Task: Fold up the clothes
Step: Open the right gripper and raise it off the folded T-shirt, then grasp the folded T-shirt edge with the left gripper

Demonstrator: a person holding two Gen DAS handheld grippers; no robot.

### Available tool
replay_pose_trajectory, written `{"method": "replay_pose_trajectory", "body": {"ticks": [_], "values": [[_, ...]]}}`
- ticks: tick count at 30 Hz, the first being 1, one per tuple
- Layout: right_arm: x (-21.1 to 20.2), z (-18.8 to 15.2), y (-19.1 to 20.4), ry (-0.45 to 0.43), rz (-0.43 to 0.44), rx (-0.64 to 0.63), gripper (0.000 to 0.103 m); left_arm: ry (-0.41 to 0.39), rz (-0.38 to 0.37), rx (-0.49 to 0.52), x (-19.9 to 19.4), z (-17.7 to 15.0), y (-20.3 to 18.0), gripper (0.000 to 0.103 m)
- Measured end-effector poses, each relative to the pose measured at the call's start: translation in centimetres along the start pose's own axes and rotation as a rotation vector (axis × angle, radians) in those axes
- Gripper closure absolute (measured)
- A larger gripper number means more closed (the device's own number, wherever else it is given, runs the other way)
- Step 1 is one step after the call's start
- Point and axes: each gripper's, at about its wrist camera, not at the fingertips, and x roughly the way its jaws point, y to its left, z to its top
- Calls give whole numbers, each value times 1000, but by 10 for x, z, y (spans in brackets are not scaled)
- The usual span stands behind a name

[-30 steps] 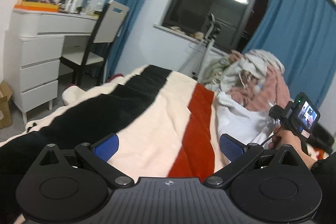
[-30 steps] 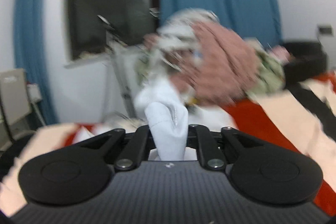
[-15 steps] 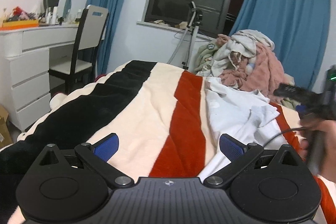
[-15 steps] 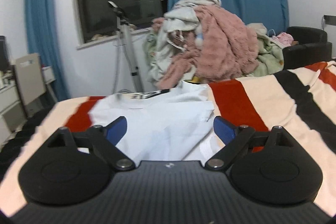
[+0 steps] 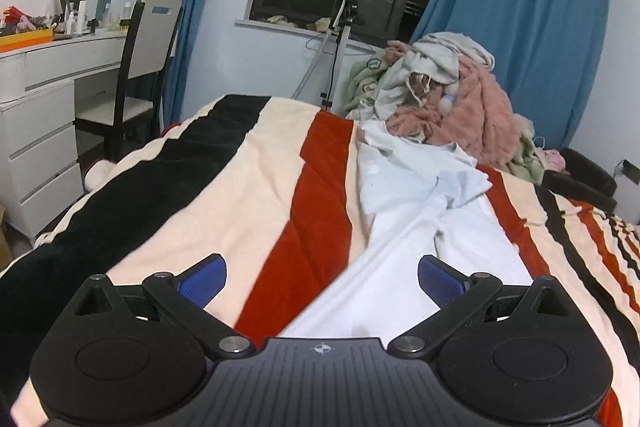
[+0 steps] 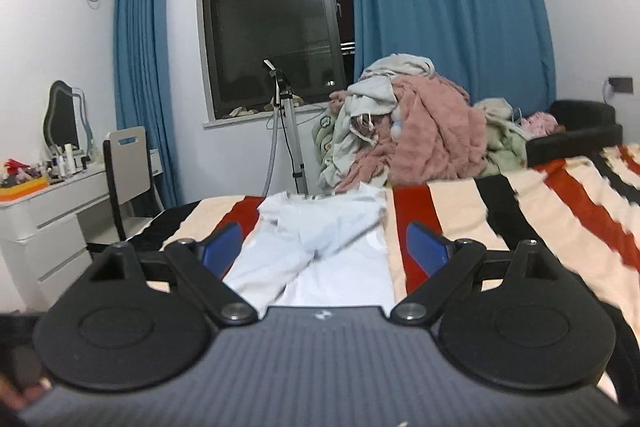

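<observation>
both the left gripper [image 5: 322,277] and right gripper [image 6: 324,245] gape wide, holding nothing; the white garment [image 6: 320,247] at frame centre lies rumpled, so any pinch risks catching two layers.

Before you, a garment [image 5: 404,195] lies on the blanket [image 5: 240,195]. Behind it sits a clothes pile [image 5: 440,99]; a desk [image 5: 44,75] and chair [image 5: 140,67] stand left.

A white garment [image 5: 416,211] lies on a red, cream and black striped blanket [image 5: 256,195].
</observation>
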Motion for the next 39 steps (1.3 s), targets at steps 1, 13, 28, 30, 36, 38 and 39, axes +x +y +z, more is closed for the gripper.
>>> {"method": "replay_pose_trajectory", "body": {"ticks": [1,13,28,30,36,38,39], "values": [[-13,-5,-1,7,-7,14,12,7,0,-2,-4,-2,-2,0],[-46,-29,-8,50,-37,60,12,131,-14,-58,-13,-15,2,0],[-45,-33,-33,105,-56,175,12,265,161,-508,-7,-18,91,20],[-44,-31,-37,110,-56,184,12,300,167,-489,-2,-21,88,24],[-45,-27,-60,115,-64,277,12,367,206,-459,-4,-27,81,71],[-46,-27,-64,117,-65,299,12,386,226,-447,-6,-29,78,88],[-46,-28,-65,118,-63,305,12,380,227,-421,-7,-28,74,94]]}}
